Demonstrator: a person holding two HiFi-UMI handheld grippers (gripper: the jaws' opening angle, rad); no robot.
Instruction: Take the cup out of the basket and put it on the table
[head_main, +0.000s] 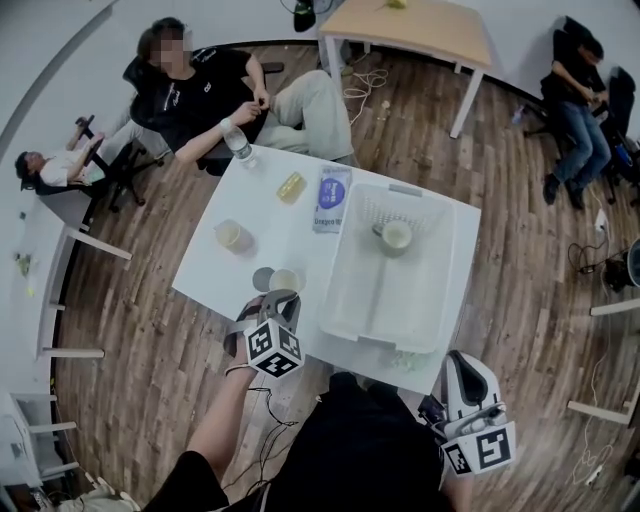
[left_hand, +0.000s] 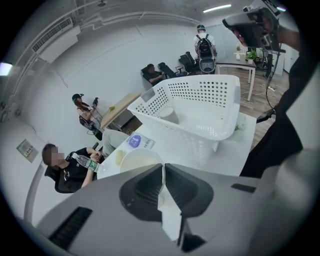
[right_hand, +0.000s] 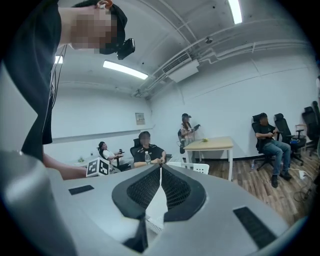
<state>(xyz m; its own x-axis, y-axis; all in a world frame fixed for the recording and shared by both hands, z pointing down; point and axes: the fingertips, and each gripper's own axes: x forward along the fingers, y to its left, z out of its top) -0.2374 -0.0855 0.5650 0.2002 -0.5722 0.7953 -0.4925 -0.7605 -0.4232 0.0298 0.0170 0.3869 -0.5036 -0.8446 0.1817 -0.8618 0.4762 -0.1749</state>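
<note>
A white basket (head_main: 443, 262) stands on the right half of the white table (head_main: 205, 272), and a pale cup (head_main: 396, 236) stands inside it near its far end. In the left gripper view the basket (left_hand: 200, 102) is straight ahead and that cup (left_hand: 168, 114) shows behind its wall. My left gripper (head_main: 281, 297) (left_hand: 163, 168) is low over the table's near left edge, shut on the rim of a second pale cup (head_main: 285, 280) (left_hand: 136, 161). My right gripper (head_main: 462, 362) (right_hand: 160, 171) hangs off the table's near right corner, shut with nothing in it.
On the table's left part are another cup (head_main: 232, 236), a grey round disc (head_main: 263, 278), a yellow object (head_main: 291, 187), a blue-and-white packet (head_main: 333, 198) and a water bottle (head_main: 238, 142). A seated person (head_main: 215, 95) is at the far edge. A wooden table (head_main: 415, 28) stands beyond.
</note>
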